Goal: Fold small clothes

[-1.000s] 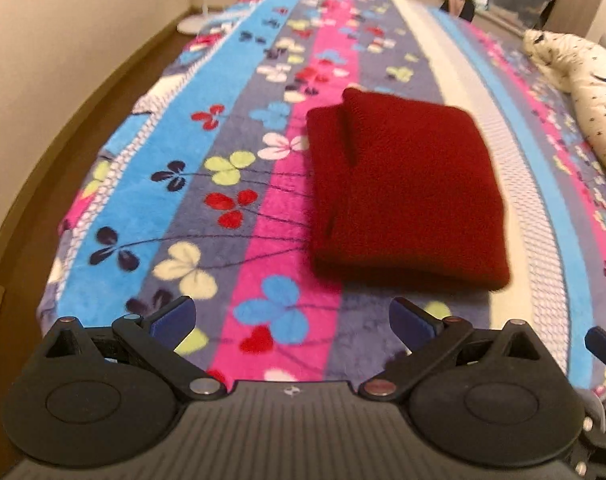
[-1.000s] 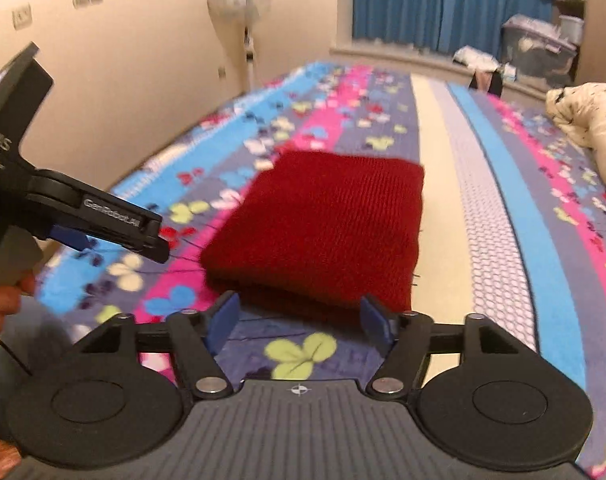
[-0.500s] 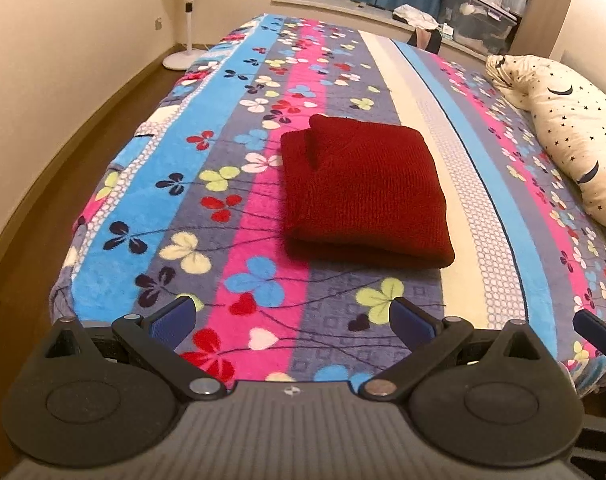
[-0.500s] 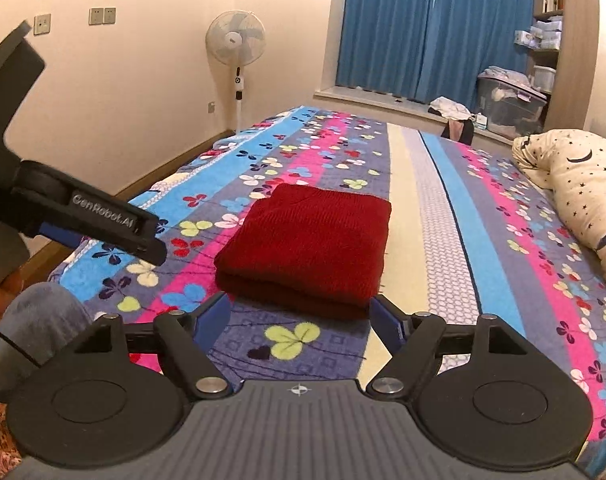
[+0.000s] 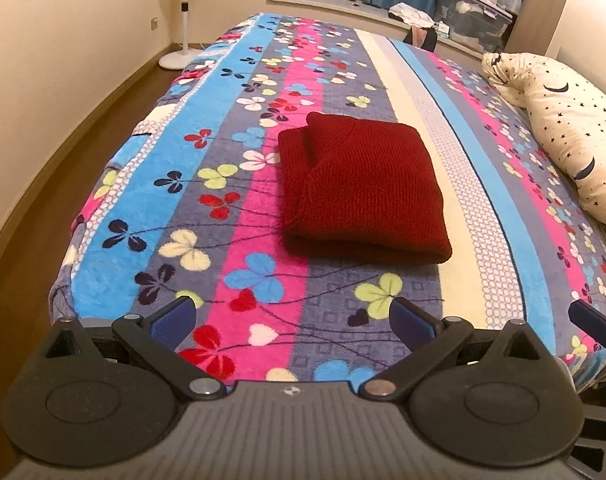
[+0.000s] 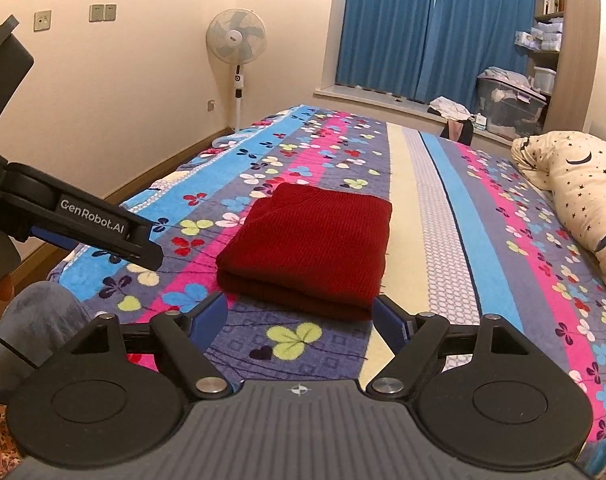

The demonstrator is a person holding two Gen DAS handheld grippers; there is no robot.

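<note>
A dark red knitted sweater [image 5: 363, 192] lies folded in a neat rectangle on the flowered striped blanket [image 5: 239, 240], near the foot of the bed. My left gripper [image 5: 293, 318] hovers over the blanket's near edge, short of the sweater, open with nothing between its fingers. My right gripper [image 6: 301, 314] sits just short of the sweater [image 6: 311, 240]; its jaws are opening and hold nothing. In the right wrist view the left gripper [image 6: 91, 224] reaches in from the left. A right fingertip [image 5: 591, 320] shows at the right edge of the left wrist view.
A cream pillow with moons and stars [image 6: 583, 192] lies along the right side of the bed. A standing fan [image 6: 237, 40] is by the left wall. Blue curtains [image 6: 431, 28], a storage box [image 6: 507, 108] and loose clothes are at the far end. Wooden floor [image 5: 83, 140] runs left.
Both grippers have drawn back and up from the folded sweater, which now lies farther off. The right jaws have spread wider. The sweater has not moved.
</note>
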